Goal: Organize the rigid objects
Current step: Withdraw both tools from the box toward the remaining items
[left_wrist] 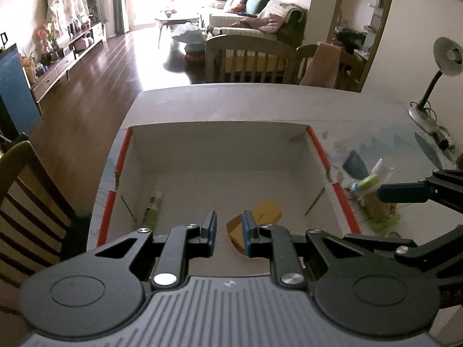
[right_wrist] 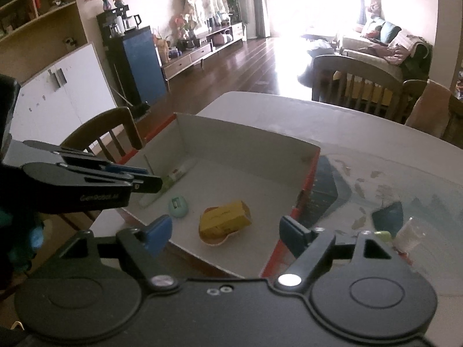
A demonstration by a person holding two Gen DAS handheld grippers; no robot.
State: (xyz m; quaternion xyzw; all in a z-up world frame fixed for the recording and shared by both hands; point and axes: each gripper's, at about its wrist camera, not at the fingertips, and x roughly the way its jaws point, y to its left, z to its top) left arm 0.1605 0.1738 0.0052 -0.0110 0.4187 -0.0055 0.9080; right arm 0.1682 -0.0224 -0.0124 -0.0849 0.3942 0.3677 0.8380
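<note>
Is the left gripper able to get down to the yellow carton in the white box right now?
Probably yes: the left gripper hangs open over the white box, and the yellow carton lies just ahead with nothing covering it.

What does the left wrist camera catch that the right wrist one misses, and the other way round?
Only the left wrist view shows the desk lamp on the table's far right. Only the right wrist view shows the small mint-green egg-shaped thing inside the box. Both show the open box with red edges, the yellow packet and the green-and-white tube lying in it, and the clutter on the table right of the box.
</note>
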